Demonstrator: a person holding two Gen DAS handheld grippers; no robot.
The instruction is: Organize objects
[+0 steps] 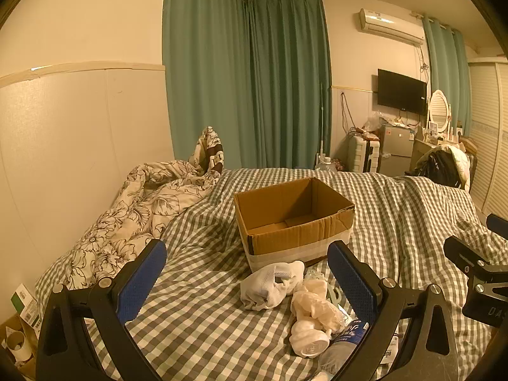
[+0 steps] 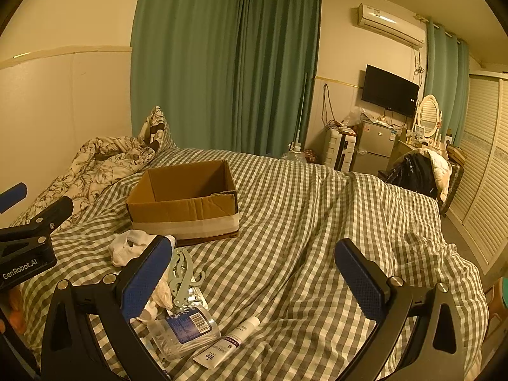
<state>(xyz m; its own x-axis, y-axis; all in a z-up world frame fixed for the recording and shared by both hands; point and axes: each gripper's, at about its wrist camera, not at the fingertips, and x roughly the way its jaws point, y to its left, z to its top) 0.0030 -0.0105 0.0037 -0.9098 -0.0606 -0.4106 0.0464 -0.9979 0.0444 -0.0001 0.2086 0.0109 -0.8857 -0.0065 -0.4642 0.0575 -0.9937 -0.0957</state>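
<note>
The left gripper point(image 1: 247, 281) hangs over the bed point(image 1: 197, 317) with its 2 fingers point(image 1: 143, 281) spread wide, holding nothing; the right gripper point(image 2: 254, 281) is likewise spread and empty. Between the left fingers lie a white sock point(image 1: 270, 285) and a crumpled bag point(image 1: 312, 308); a clear bottle point(image 2: 184, 333) and white tube point(image 2: 230, 343) lie nearer right. The open cardboard box point(image 1: 293, 219) sits farther, its near rim facing the pile. Bare checked sheet spreads to the right.

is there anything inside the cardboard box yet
No, the left wrist view looks into the open cardboard box and shows only its bare brown floor and walls.
</note>
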